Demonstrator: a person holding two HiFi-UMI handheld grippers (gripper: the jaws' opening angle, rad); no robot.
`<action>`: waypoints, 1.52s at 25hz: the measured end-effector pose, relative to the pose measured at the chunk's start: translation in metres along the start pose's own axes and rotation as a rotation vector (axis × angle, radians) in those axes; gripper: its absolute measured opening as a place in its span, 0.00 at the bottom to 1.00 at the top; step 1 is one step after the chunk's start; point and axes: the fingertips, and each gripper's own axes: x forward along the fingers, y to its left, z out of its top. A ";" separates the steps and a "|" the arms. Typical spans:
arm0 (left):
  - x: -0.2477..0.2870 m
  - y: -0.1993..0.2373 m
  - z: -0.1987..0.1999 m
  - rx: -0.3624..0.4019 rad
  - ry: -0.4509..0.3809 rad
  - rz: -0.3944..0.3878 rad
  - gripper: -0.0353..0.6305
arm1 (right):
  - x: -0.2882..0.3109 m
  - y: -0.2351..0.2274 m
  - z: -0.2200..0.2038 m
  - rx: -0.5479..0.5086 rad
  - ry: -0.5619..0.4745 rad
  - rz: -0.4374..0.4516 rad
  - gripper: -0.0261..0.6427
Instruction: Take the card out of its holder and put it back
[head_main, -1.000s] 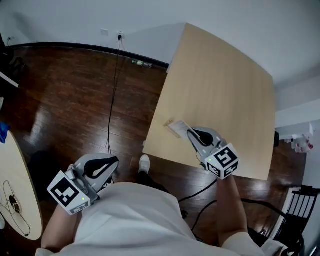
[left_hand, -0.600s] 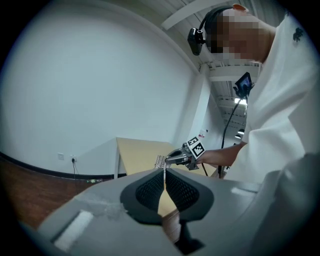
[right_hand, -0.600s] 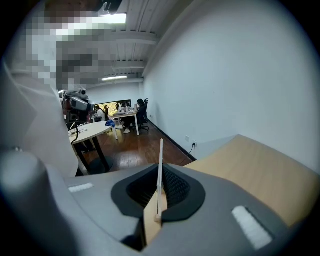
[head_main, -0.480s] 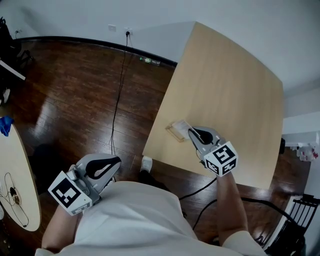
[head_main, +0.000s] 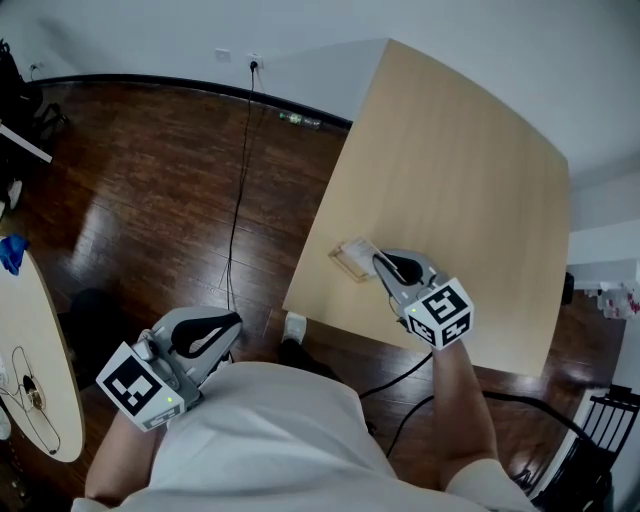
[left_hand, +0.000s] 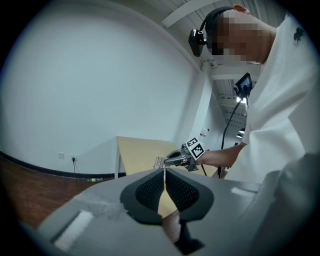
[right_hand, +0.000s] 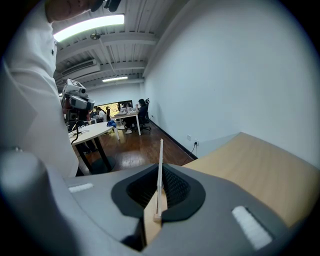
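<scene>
My right claw (head_main: 380, 263) is clamped on the card (right_hand: 160, 160) — it stands edge-on between the pads, its lower end at the small wooden holder (right_hand: 157, 218), near the tabletop's (head_main: 450, 170) front edge. My left claw (left_hand: 164, 172) is closed with nothing in it, held off over the floor (head_main: 150, 200).

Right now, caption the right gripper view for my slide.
Right claw shut on the edge-on card, wooden table beyond.

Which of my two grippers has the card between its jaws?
The right gripper: its jaws are shut on the thin white card. The left gripper is shut with nothing between its jaws.
</scene>
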 end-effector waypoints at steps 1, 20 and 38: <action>0.001 -0.001 0.000 0.000 0.001 -0.001 0.08 | 0.001 0.000 0.000 -0.006 0.006 0.003 0.07; 0.001 -0.001 -0.004 -0.017 0.026 0.040 0.08 | 0.025 -0.005 -0.044 0.027 0.025 0.052 0.07; 0.004 -0.002 -0.009 0.026 0.054 -0.023 0.08 | 0.010 -0.018 -0.035 0.025 -0.023 -0.120 0.26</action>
